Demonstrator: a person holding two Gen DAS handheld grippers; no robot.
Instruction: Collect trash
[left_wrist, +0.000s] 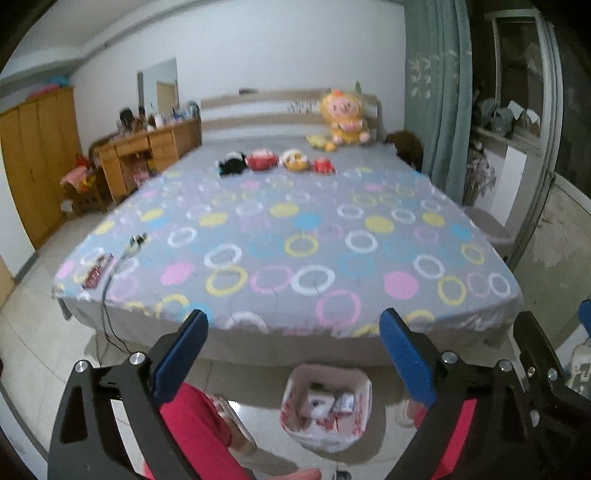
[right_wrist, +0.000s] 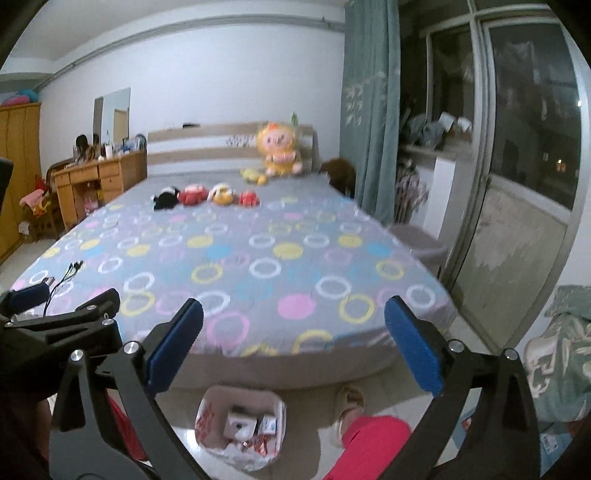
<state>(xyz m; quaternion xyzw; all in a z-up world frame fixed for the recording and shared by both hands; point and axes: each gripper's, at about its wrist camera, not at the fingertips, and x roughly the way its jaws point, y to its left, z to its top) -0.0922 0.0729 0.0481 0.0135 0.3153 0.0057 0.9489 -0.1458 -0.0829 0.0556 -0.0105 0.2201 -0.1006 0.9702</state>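
A white trash bin with a red-printed bag liner stands on the floor at the foot of the bed; it also shows in the right wrist view. White and red packets lie inside it. My left gripper is open and empty, held above the bin facing the bed. My right gripper is open and empty beside it. A small red packet lies at the bed's near left corner.
The bed has a grey sheet with coloured rings. Small plush toys sit in a row and a big yellow plush leans on the headboard. A cable lies near the left corner. A wooden desk stands left, curtain and balcony door right.
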